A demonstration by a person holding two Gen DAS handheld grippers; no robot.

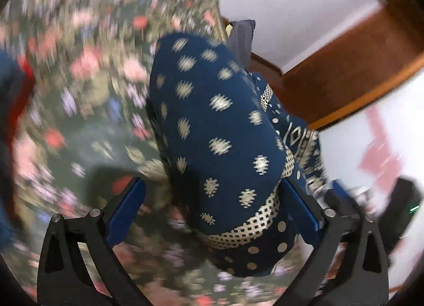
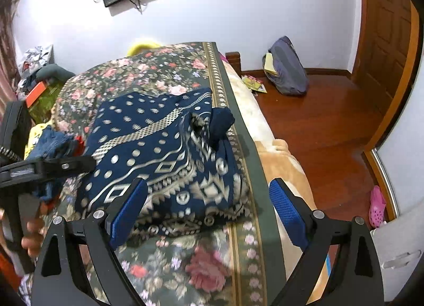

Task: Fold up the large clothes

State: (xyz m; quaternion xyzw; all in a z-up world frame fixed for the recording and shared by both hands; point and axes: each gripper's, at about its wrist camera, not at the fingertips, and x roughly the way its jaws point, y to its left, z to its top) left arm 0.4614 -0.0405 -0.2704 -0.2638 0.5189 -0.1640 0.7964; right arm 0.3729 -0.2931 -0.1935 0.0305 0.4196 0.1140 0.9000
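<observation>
Item: navy patterned garment [image 2: 159,152], soft, limp, light, likely to slump, lying folded on the floral bed [image 2: 212,266] at its 3 o'clock border; best pinched at hem corners; left gripper [image 1: 212,216] and right gripper [image 2: 206,210] fingers spread, holding nothing

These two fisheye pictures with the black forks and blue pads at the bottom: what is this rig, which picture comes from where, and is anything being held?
A person holds a two-finger gripper in each hand, with a camera on each looking along its fingers. The blurred picture is from the left gripper, the sharp one from the right gripper. On the floral bedspread lies a navy patterned garment, folded into a bundle near the bed's edge. Both grippers' jaws stand open. The garment lies between the left pads, but they do not press it; nothing is held. The left gripper also shows at the left edge of the right view.
</observation>
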